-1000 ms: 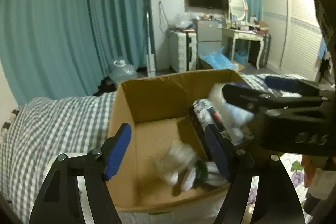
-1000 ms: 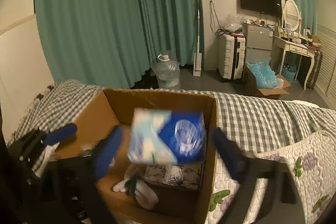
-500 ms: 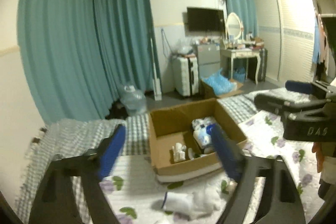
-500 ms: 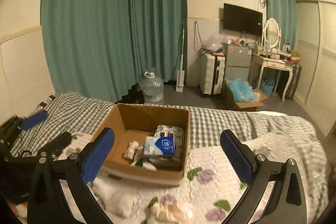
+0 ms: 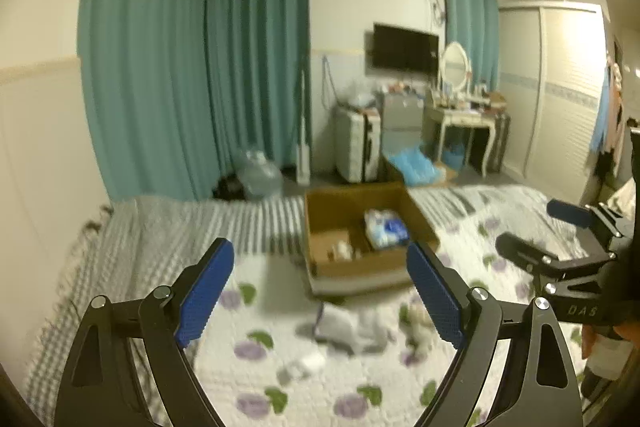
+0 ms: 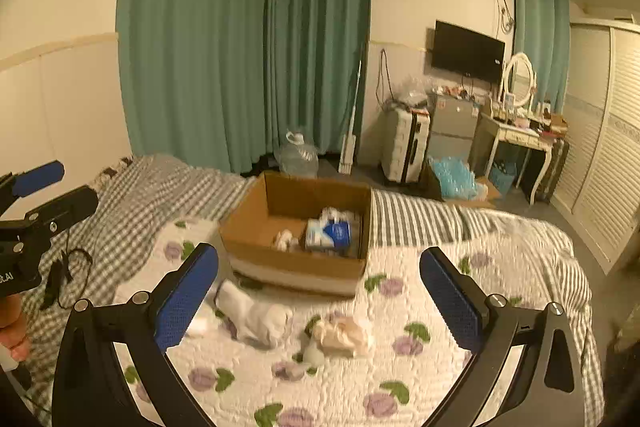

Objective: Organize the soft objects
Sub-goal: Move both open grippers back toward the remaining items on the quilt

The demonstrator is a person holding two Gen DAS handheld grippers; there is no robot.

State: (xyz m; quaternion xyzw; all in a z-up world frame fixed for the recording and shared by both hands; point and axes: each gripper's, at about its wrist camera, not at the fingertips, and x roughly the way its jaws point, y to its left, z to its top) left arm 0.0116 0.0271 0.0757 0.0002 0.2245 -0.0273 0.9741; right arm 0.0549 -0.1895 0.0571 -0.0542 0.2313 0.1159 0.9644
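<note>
An open cardboard box (image 6: 294, 259) (image 5: 360, 269) sits on the bed's floral quilt (image 6: 400, 379). Inside lie a blue and white tissue pack (image 6: 330, 233) (image 5: 386, 231) and small white items (image 6: 284, 239). On the quilt in front of the box lie a white soft bundle (image 6: 256, 317) (image 5: 344, 325), a beige crumpled cloth (image 6: 342, 335) and a small white piece (image 5: 308, 363). My left gripper (image 5: 320, 293) and my right gripper (image 6: 320, 301) are both open and empty, held well back from the box above the quilt.
A grey checked blanket (image 6: 152, 187) covers the bed's far and left side, with a black cable (image 6: 64, 275) on it. Beyond the bed stand teal curtains (image 6: 248, 39), a water jug (image 6: 298, 155), a suitcase (image 6: 404, 143) and a dressing table (image 6: 520, 139).
The right gripper let go of the blue tissue pack, which now lies in the box. Both grippers pulled far back and up from the box; loose soft items came into view.
</note>
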